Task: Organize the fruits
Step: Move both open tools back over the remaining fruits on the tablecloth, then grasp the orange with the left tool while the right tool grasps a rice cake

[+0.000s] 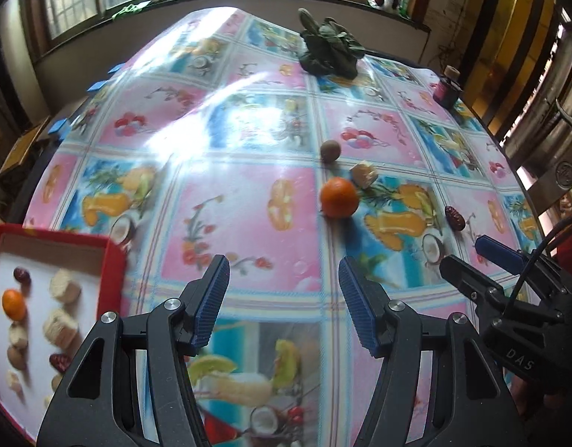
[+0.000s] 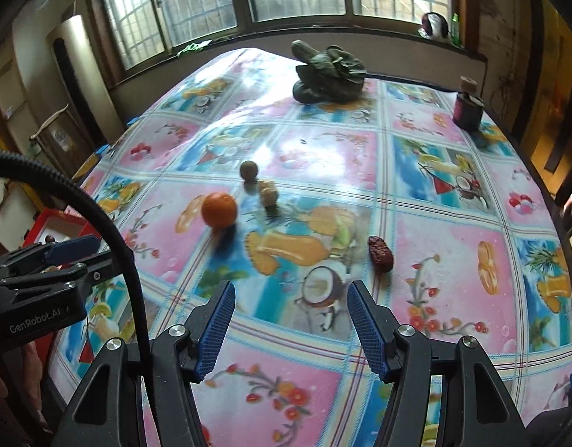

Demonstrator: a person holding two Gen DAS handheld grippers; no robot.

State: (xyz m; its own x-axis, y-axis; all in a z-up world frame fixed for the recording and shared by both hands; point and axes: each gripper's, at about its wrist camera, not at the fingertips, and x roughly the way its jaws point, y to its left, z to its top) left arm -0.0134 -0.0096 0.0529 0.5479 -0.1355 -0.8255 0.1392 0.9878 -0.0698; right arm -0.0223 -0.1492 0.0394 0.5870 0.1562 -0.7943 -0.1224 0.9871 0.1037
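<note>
Both grippers empty, jaws standing about half apart, nothing between the pads. Left gripper [image 1: 284,301] hovers over the glossy fruit-print oilcloth desk [image 1: 248,141]; right gripper [image 2: 291,329] sits just beside it, aimed at the same patch.

Loose fruit, mid-desk: round orange tangerine [image 1: 339,197], small brown round fruit [image 1: 330,151] behind it, pale peeled chunk [image 1: 364,175] just beside the tangerine, wrinkled dark-red date [image 1: 454,217] off to the right, well apart from the rest. Red-rimmed tray with white floor [image 1: 111,260] sits at the left desk edge, already holding a tangerine, dates and pale chunks.

Risks, my read:
- Tangerine and brown fruit are round on slick oilcloth; an off-centre pad contact would likely roll them, possibly into the pale chunk.
- The three clustered items are close together, so a jaw coming down on one could knock a neighbour.
- Date is low and flat; pads may scrape the cloth or pinch it up.
- Two grippers side by side: collision if both go for the cluster.
- Glare band across the cloth washes out edges.

View differences: left wrist view shows the tray contents; in the right wrist view the tray is mostly hidden behind the left gripper and a black cable [image 2: 99,208]. The right view shows the date closer and clearer, nearly in line with its right finger.
</note>
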